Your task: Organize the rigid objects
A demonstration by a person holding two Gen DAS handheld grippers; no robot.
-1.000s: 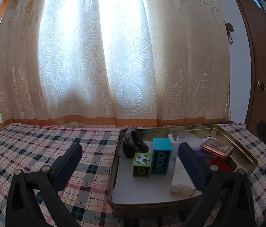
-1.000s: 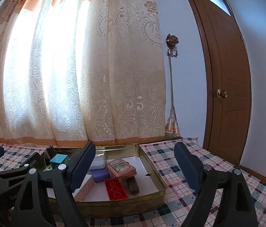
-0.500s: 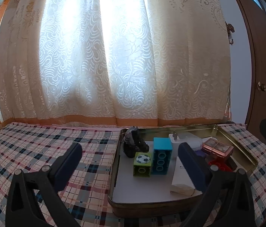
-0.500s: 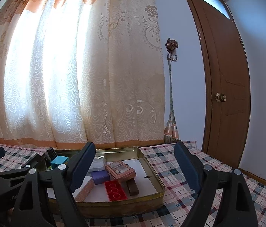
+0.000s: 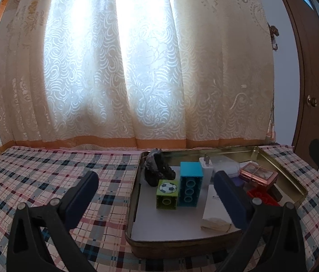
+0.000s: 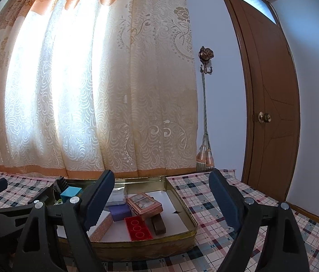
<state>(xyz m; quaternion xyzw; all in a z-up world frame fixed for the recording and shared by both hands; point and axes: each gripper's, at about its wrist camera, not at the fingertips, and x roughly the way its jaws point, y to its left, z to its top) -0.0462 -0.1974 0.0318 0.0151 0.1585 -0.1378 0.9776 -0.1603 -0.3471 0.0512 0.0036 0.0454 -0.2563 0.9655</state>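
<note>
A gold metal tray (image 5: 295,182) on the plaid cloth holds a green football block (image 5: 167,193), a blue block (image 5: 190,187), a black rock-like lump (image 5: 157,170), a white plug (image 5: 207,165), a copper card box (image 5: 258,175), a red brick (image 5: 261,196) and a flat pale box (image 5: 215,213). In the right wrist view the tray (image 6: 182,205) also shows the red brick (image 6: 138,227), a purple box (image 6: 119,212), the card box (image 6: 144,204) and a brown bar (image 6: 158,223). My left gripper (image 5: 155,192) is open and empty before the tray. My right gripper (image 6: 161,196) is open and empty above it.
The plaid cloth (image 5: 46,176) spreads left of the tray and also right of it (image 6: 216,204). A lace curtain (image 5: 136,68) hangs close behind. A brown door (image 6: 270,104) stands at the right, with a tassel cord (image 6: 204,136) on the wall.
Both grippers have risen and drawn back slightly, still open and empty. The right gripper shows less in the left view. The objects in the tray have not moved.
</note>
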